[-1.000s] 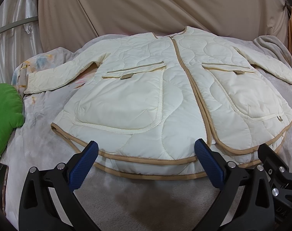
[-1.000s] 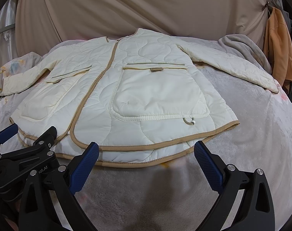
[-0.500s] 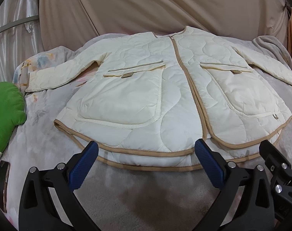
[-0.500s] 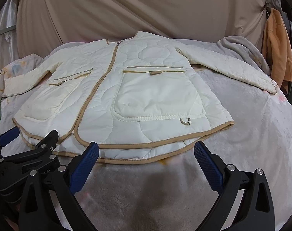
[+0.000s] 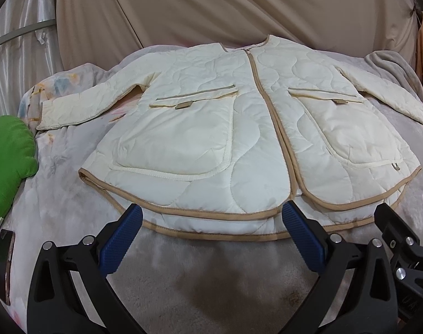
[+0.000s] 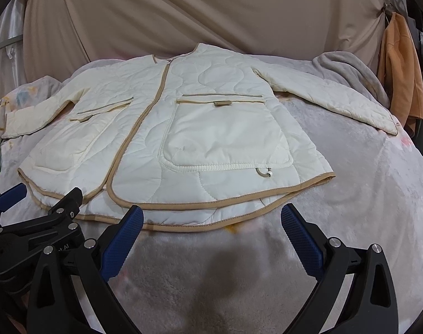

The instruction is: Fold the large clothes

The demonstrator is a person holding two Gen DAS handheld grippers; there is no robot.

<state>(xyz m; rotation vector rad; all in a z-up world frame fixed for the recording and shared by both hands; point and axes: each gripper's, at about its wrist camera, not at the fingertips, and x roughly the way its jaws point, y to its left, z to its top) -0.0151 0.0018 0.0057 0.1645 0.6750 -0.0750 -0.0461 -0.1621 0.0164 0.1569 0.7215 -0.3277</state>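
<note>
A cream quilted jacket (image 5: 239,128) with tan trim lies flat and front-up on a pale blanket-covered bed (image 5: 183,267), sleeves spread to both sides. It also shows in the right wrist view (image 6: 211,128). My left gripper (image 5: 211,225) is open and empty, just short of the hem at its left half. My right gripper (image 6: 211,225) is open and empty, just short of the hem at its right half. The left gripper's body shows at the lower left of the right wrist view (image 6: 38,222).
A green cushion (image 5: 8,167) and a dark phone (image 5: 2,267) lie at the bed's left edge. A grey blanket (image 6: 348,69) is bunched at the back right. An orange garment (image 6: 401,66) hangs at the right. A beige curtain (image 6: 197,8) closes the back.
Both grippers have drawn back from the jacket: the hem sits farther from the fingertips and the jacket looks smaller. Both stay open.
</note>
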